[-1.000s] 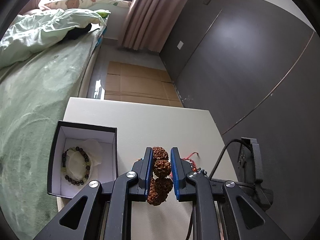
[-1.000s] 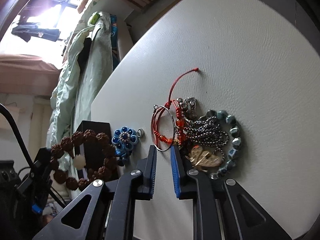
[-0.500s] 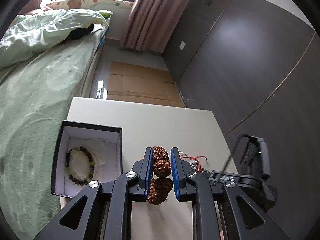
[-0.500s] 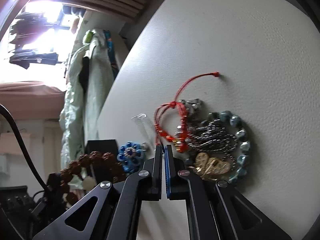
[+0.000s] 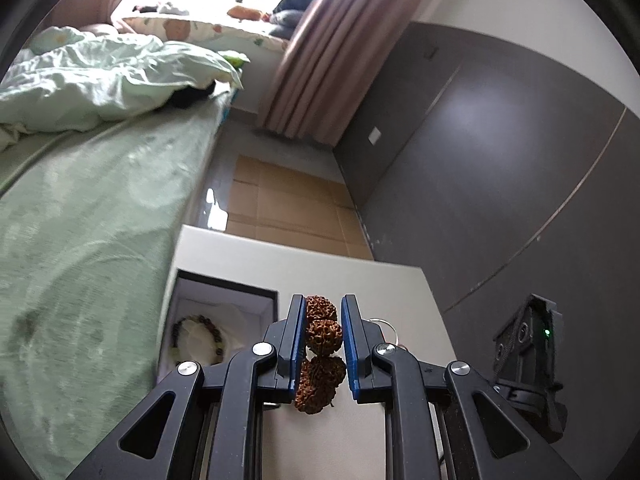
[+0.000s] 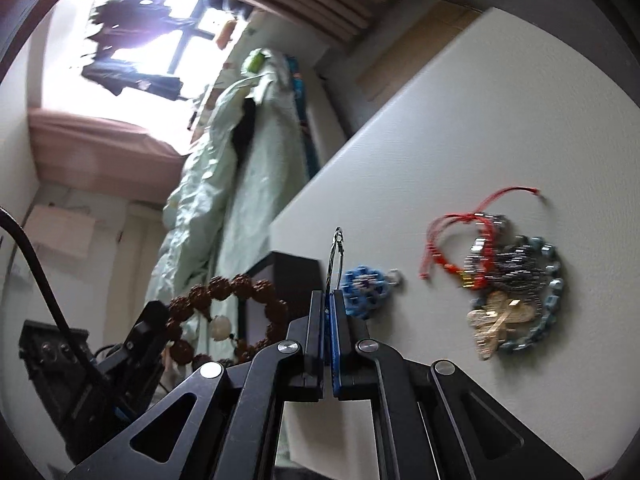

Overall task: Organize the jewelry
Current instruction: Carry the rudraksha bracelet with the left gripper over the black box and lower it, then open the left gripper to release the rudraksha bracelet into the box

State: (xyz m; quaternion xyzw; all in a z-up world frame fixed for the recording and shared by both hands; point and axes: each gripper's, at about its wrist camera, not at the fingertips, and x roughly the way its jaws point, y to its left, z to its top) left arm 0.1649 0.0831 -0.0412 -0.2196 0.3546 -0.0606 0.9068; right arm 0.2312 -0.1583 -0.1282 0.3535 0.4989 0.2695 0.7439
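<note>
Gripping a brown bead bracelet (image 5: 320, 354) in the left claw (image 5: 323, 328), right claw (image 6: 330, 312) clamped on a thin wire ring (image 6: 335, 258) above the counter (image 6: 460, 128).

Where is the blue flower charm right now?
In the right wrist view, the blue flower charm lies on the white table, just right of the right gripper, left of the red cord bracelet.

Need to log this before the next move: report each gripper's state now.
Left gripper: closed on the brown bead bracelet.
Right gripper: closed on a thin metal hoop.
</note>
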